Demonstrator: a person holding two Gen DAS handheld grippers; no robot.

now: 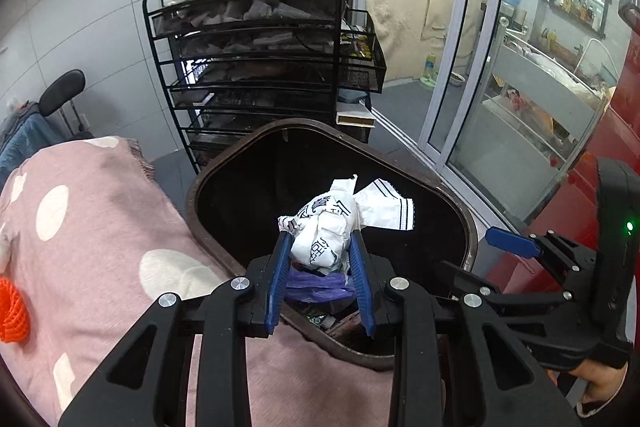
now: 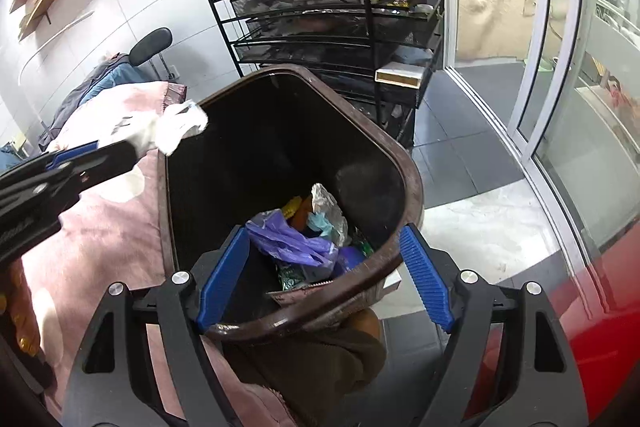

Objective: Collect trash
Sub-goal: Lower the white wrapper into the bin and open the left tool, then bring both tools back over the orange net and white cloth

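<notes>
Paper wad (image 1: 326, 231), crumpled white with dark print, sits clamped between the blue pads of the left gripper (image 1: 320, 247), lower centre of the left wrist view, hanging over the open mouth of the brown trash bin (image 1: 470, 227). In the right wrist view the same wad (image 2: 176, 131) shows at mid-left, just over the bin's left rim (image 2: 162, 187), so it looks barely inside the opening.

Judgement on the step: drop the wad. Carry it further toward the middle of the mouth before letting go; a loose flap sticks out to the right of the wad and could catch the rim. Part the jaws fully and let it fall clear onto the purple plastic bag (image 2: 292, 239) and foil scraps already at the bottom.

Right gripper (image 2: 324, 275), lower centre of its own view, stands apart with nothing between the pads; its jaws straddle the bin's near rim. In the left wrist view it shows at the right edge (image 1: 516, 245), held by a hand (image 1: 604, 387). Keep it off the rim so the bin doesn't tip.

Hard to make out:
- bin depth, black interior swallows detail
- print on the wad, unreadable
- whether the right pads touch the rim, can't tell
- orange mesh item (image 1: 12, 311) on the pink dotted blanket (image 1: 100, 227), cut off at the left edge, possibly more trash
</notes>
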